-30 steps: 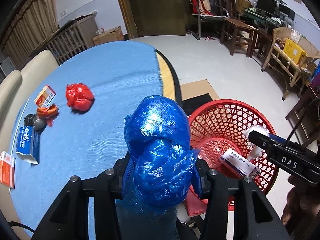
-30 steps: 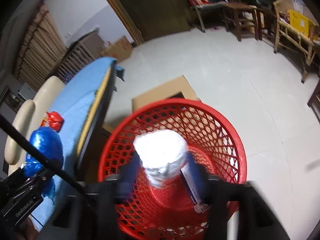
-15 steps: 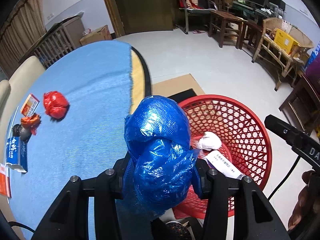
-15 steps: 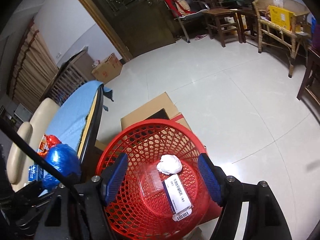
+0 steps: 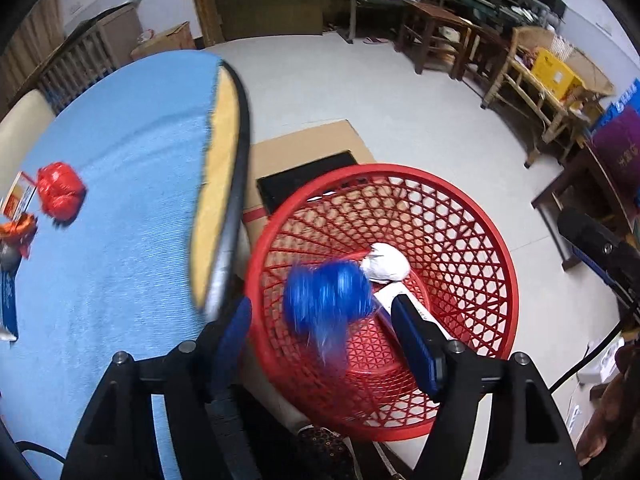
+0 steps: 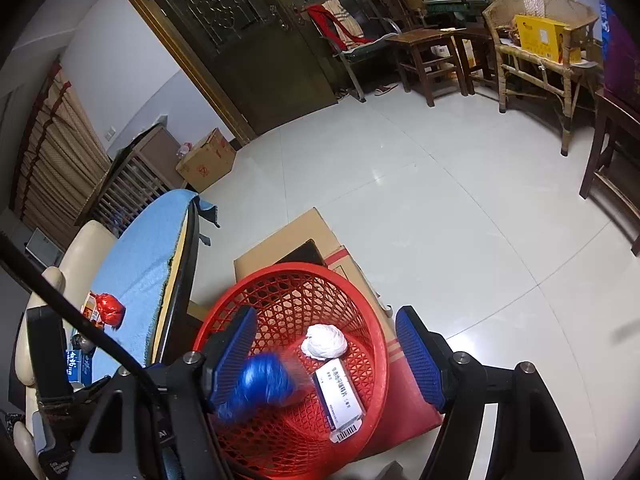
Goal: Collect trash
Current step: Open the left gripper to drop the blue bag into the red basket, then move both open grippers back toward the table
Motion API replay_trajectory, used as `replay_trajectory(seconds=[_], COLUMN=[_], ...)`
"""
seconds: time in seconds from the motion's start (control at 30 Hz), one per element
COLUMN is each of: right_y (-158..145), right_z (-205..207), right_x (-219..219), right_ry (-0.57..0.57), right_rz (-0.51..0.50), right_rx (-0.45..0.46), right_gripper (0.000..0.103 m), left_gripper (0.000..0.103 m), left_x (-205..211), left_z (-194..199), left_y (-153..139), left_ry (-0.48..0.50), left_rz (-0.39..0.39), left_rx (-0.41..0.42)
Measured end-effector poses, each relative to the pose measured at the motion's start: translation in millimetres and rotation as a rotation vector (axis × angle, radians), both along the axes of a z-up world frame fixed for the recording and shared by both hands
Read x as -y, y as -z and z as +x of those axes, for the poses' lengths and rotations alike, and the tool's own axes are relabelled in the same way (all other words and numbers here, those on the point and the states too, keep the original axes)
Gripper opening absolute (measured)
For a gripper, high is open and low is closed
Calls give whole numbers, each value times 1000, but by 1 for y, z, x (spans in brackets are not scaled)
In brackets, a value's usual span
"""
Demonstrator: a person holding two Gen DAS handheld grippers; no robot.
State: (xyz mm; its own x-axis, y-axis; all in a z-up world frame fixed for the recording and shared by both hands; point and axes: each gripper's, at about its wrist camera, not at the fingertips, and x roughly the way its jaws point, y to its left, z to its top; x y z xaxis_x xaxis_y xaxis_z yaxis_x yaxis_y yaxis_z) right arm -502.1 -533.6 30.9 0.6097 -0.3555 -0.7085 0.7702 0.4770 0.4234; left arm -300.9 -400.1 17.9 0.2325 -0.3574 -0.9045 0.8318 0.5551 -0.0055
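place: home living room | cues: glazed wooden door (image 6: pixel 256 40); wicker chair (image 6: pixel 536 36); tiled floor (image 6: pixel 440 208); cloth-covered table (image 5: pixel 120 200)

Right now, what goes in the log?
left gripper: opening, empty | blue bag wad: dropping into red basket | right gripper: open, empty

Red lattice basket (image 5: pixel 496 264); blue bag wad (image 5: pixel 326 296); white wad (image 5: pixel 386 263).

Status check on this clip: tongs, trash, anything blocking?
Left tongs opening, blue bag wad loose, blurred, dropping into red basket. Right tongs open, empty, above basket. Red wad remains on table. Nothing blocking.
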Motion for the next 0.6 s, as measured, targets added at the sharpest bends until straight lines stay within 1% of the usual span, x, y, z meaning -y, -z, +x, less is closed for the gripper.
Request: replay_trajectory(seconds=[0.1, 0.2, 0.47, 0.57, 0.6], right_y=[-2, -5, -11, -13, -13], right_z=[8, 22, 77, 97, 104], right_x=[-5, -17, -65, -86, -94], right_ry=[-18, -58, -215, -272, -293], right_rz=[-2, -11, -32, -41, -43], right_rx=[0, -4, -22, -26, -28], right_gripper=[75, 75, 75, 75, 75], left_gripper=[73, 73, 73, 73, 73], left_x=[-21, -50, -136, -169, -181], left_z=[13, 30, 75, 92, 100], left_y=[-8, -13, -15, -16, -17], left_ry=[-47, -115, -307, -370, -393], left_rz=[-29, -53, -90, -98, -91], left_rx=[-1, -1, 1, 22, 44])
